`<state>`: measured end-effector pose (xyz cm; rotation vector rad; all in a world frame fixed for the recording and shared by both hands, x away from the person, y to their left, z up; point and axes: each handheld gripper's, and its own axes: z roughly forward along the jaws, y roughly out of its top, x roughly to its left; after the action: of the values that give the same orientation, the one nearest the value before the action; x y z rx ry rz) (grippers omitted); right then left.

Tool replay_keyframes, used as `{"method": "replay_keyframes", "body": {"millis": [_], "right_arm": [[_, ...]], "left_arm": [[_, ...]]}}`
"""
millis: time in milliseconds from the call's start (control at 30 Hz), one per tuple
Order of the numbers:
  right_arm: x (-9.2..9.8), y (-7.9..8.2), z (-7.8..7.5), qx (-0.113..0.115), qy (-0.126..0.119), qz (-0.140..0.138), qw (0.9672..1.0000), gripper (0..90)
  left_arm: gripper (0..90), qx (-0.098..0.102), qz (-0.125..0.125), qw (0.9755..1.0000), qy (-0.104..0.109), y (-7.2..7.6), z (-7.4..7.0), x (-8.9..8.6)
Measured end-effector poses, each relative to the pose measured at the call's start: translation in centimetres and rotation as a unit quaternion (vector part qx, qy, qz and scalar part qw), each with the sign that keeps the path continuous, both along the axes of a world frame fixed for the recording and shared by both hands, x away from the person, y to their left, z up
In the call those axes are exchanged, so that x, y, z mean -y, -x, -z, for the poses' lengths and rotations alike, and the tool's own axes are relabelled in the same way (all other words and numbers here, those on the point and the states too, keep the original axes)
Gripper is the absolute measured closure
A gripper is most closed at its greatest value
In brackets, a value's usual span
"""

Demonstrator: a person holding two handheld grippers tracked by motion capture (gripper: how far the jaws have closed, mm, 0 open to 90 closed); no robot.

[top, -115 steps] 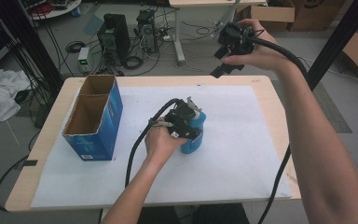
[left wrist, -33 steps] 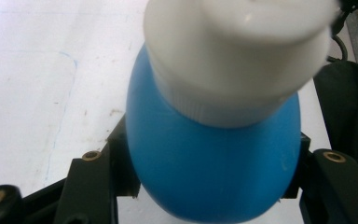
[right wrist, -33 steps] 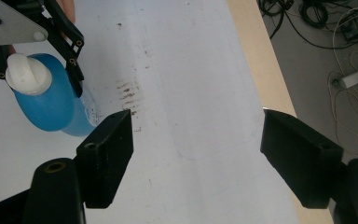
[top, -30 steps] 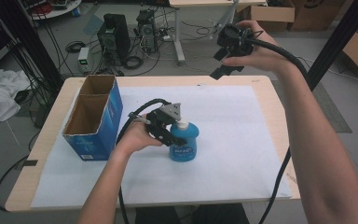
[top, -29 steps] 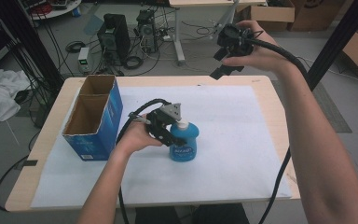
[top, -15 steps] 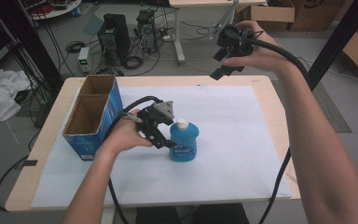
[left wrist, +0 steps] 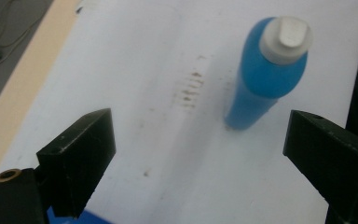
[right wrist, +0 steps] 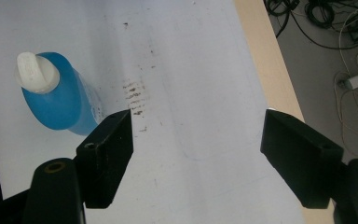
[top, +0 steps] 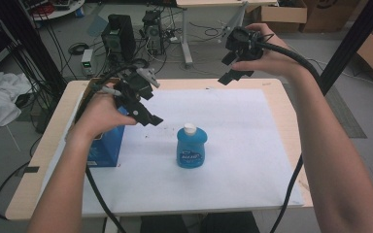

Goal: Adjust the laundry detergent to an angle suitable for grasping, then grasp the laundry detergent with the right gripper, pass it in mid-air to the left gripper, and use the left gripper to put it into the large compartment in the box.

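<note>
The left gripper is held above the table, beside the box, its jaws just opened wide and empty. A second ago it was clamped on the bottle, now standing upright alone mid-table. The right gripper is held high, jaws wide, empty.

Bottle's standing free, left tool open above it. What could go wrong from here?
1. The blue bottle is tall and narrow and stands free on the white sheet; a nudge might tip it.
2. The left tool has just opened and trails a cable near the blue box, which it might snag.
</note>
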<state>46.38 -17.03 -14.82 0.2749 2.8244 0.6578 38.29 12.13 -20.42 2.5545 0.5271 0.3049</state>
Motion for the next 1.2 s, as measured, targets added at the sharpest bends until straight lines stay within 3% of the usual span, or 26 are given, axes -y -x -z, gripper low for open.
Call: {"method": "replay_keyframes", "body": {"millis": [200, 367, 733, 833, 1200], "right_arm": [[-0.1, 0.1, 0.1, -0.004, 0.000, 0.002, 1.0000, 24.8], [0.2, 0.2, 0.1, -0.003, 0.002, 0.005, 1.0000, 24.8], [0.6, 0.4, 0.0, -0.003, -0.001, 0.008, 1.0000, 24.5], [0.6, 0.7, -0.2, -0.002, -0.002, 0.009, 1.0000, 24.3], [1.0, 1.1, -0.3, 0.000, -0.008, 0.009, 0.9999, 23.8]], "left_arm": [[7.8, 0.005, -0.046, 0.9988, -0.016, -1.1, -2.5, -0.7], [7.3, 0.008, -0.070, 0.9973, -0.018, -1.7, -3.9, -1.1], [7.4, 0.013, -0.119, 0.9924, -0.031, -2.4, -5.9, -1.4], [7.4, 0.012, -0.126, 0.9912, -0.038, -2.5, -6.1, -1.3], [7.7, 0.005, -0.127, 0.9911, -0.040, -2.1, -6.3, -1.3]]}}
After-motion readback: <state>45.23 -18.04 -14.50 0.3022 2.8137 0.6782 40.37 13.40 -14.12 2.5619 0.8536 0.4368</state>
